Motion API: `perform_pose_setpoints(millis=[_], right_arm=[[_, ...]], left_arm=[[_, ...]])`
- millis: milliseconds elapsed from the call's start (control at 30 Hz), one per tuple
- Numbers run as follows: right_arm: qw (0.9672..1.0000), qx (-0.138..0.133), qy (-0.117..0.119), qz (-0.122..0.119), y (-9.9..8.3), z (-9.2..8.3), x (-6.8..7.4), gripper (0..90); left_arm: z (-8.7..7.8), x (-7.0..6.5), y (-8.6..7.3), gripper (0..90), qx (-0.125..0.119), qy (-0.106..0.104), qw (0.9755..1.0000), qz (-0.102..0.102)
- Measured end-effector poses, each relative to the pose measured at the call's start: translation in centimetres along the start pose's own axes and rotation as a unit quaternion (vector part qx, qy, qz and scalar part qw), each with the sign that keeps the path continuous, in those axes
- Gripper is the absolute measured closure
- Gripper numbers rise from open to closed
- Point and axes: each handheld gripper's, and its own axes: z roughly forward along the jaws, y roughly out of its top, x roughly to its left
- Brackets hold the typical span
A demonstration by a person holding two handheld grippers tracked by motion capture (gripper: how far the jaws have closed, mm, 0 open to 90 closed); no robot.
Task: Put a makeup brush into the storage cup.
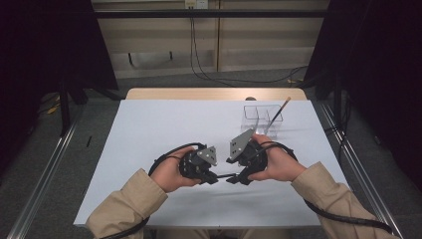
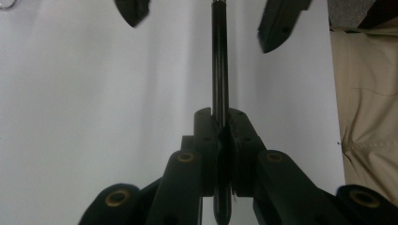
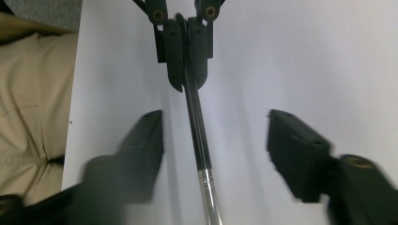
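While the left gripper clamps the brush by its black handle above the table's near edge, the right gripper stands apart around the shaft, pads clear. Judged light, stiff, slippery; grip mid-handle, not the metal ferrule.

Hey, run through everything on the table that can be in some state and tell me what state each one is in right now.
left gripper: shut on the black-handled brush.
right gripper: open, jaws either side of the brush without touching it.
black-handled brush: held level above the table, silver ferrule toward the right gripper.
clear organizer: upright, holding one other brush.
other brush: leaning in the organizer.
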Motion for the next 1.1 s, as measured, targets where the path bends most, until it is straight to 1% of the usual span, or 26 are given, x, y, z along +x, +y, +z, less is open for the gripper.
perform_pose_setpoints(millis=[33, 67, 133, 167, 200, 300, 400, 467, 567, 600, 633, 667, 733, 767, 833, 900, 933, 967, 1000, 1033, 1067, 1100], right_arm=[[1.0, -0.009, -0.003, 0.0, -0.1, 0.0, -0.1, 30.8], [0.9998, -0.018, 0.001, 0.012, -0.2, -0.1, 0.0, 26.0], [0.9983, -0.049, 0.006, 0.03, -0.6, -0.2, -0.2, 21.0], [0.9977, -0.056, 0.008, 0.037, -0.7, -0.3, -0.3, 19.1], [0.997, -0.061, 0.009, 0.045, -0.9, -0.3, -0.3, 18.2], [0.9946, -0.082, 0.008, 0.063, -1.5, -0.5, -0.6, 16.2], [0.9914, -0.104, 0.007, 0.079, -2.0, -0.6, -0.7, 14.5], [0.9884, -0.12, 0.01, 0.092, -2.4, -0.6, -0.8, 14.4], [0.9827, -0.149, 0.008, 0.109, -2.9, -0.7, -0.9, 14.3], [0.9813, -0.156, 0.009, 0.112, -3.0, -0.7, -1.0, 14.4], [0.9791, -0.163, 0.006, 0.121, -3.1, -0.8, -1.0, 14.4], [0.9777, -0.169, 0.005, 0.124, -3.2, -0.8, -1.0, 14.3], [0.9737, -0.185, 0.004, 0.133, -3.5, -0.8, -1.0, 14.4], [0.9723, -0.19, 0.005, 0.136, -3.6, -0.8, -1.0, 14.2], [0.9684, -0.202, 0.005, 0.146, -3.8, -0.8, -1.0, 14.0], [0.9642, -0.217, 0.003, 0.153, -4.0, -0.8, -1.0, 14.1], [0.9627, -0.224, -0.001, 0.152, -4.1, -0.8, -1.0, 14.1], [0.9607, -0.232, -0.001, 0.153, -4.2, -0.8, -1.0, 14.1], [0.9595, -0.236, -0.001, 0.154, -4.2, -0.9, -0.9, 14.1], [0.9583, -0.241, -0.006, 0.154, -4.3, -0.9, -0.9, 14.0], [0.9572, -0.244, -0.005, 0.156, -4.3, -1.0, -0.9, 14.0], [0.9552, -0.25, -0.003, 0.158, -4.4, -1.0, -0.8, 14.1]], left_arm=[[0.0, 0.0, -0.1, 83.9, -0.003, 0.0, 1.0, 0.0], [-0.1, 0.1, -0.1, 83.9, -0.003, 0.0, 1.0, -0.001], [-0.2, 0.1, -0.2, 83.9, -0.004, -0.001, 1.0, -0.003], [-0.2, 0.1, -0.2, 84.0, -0.007, 0.0, 1.0, -0.004], [-0.2, 0.0, -0.3, 83.9, -0.008, 0.004, 0.9999, -0.005], [-0.3, 0.0, -0.4, 83.9, -0.011, 0.003, 0.9999, -0.009], [-0.4, 0.1, -0.6, 83.9, -0.015, 0.003, 0.9998, -0.012], [-0.4, 0.0, -0.7, 83.9, -0.014, 0.007, 0.9998, -0.013], [-0.4, 0.1, -0.7, 83.9, -0.018, 0.007, 0.9997, -0.013], [-0.4, 0.1, -0.8, 83.9, -0.019, 0.005, 0.9997, -0.014], [-0.4, 0.1, -0.8, 83.9, -0.019, 0.005, 0.9997, -0.014], [-0.4, 0.1, -0.8, 83.9, -0.019, 0.005, 0.9997, -0.015], [-0.5, 0.1, -0.8, 83.9, -0.019, 0.005, 0.9997, -0.016], [-0.5, 0.1, -0.9, 83.9, -0.023, 0.006, 0.9996, -0.017], [-0.5, 0.0, -0.9, 83.8, -0.025, 0.007, 0.9995, -0.018], [-0.5, 0.0, -1.0, 83.9, -0.026, 0.006, 0.9995, -0.018], [-0.5, 0.1, -1.0, 83.9, -0.024, 0.006, 0.9995, -0.017], [-0.5, 0.0, -1.1, 83.9, -0.029, 0.009, 0.9993, -0.02], [-0.5, 0.0, -1.1, 83.9, -0.029, 0.008, 0.9993, -0.021], [-0.5, 0.0, -1.1, 83.9, -0.029, 0.009, 0.9993, -0.02], [-0.6, 0.0, -1.2, 83.9, -0.028, 0.007, 0.9994, -0.02], [-0.6, 0.0, -1.2, 83.9, -0.031, 0.009, 0.9992, -0.022]])
